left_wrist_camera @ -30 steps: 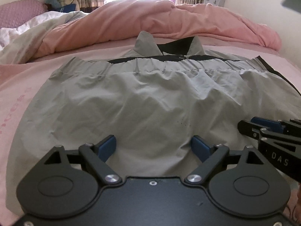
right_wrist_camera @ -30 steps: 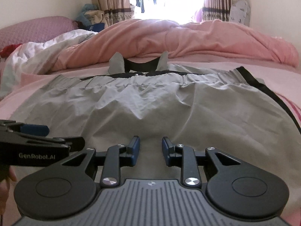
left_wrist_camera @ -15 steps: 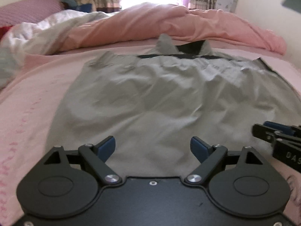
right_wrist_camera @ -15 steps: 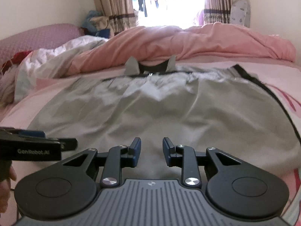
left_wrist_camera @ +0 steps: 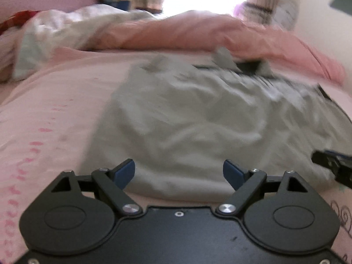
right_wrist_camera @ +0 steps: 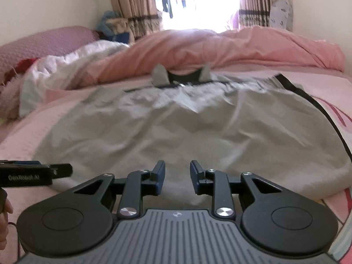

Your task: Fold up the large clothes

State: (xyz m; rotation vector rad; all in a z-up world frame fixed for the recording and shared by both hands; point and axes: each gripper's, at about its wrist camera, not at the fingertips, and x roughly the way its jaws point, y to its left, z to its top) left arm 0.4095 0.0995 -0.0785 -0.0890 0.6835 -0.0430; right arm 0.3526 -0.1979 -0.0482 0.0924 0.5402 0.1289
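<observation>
A grey jacket (left_wrist_camera: 198, 121) with black trim lies spread on the pink bed, its collar (right_wrist_camera: 160, 74) pointing away from me. My left gripper (left_wrist_camera: 179, 171) hovers over the near left part of the hem, open wide with nothing between its blue pads. This view is blurred. My right gripper (right_wrist_camera: 177, 171) stands over the middle of the near hem (right_wrist_camera: 176, 198), jaws narrowly apart and empty. Each gripper shows in the other's view: the right gripper (left_wrist_camera: 330, 160) at the right edge, the left gripper (right_wrist_camera: 59, 169) at the left edge.
A bunched pink duvet (right_wrist_camera: 220, 48) lies across the bed beyond the jacket, with a white blanket (right_wrist_camera: 66, 66) to its left. Bare pink sheet (left_wrist_camera: 55, 110) stretches to the jacket's left. Curtains (right_wrist_camera: 132, 11) and a bright window are behind. A hand (right_wrist_camera: 5, 206) shows at the left edge.
My left gripper has swung to the left, so the jacket now sits right of centre in its view with more pink sheet showing. The right gripper drew back slightly. Both jaws stay as they were.
</observation>
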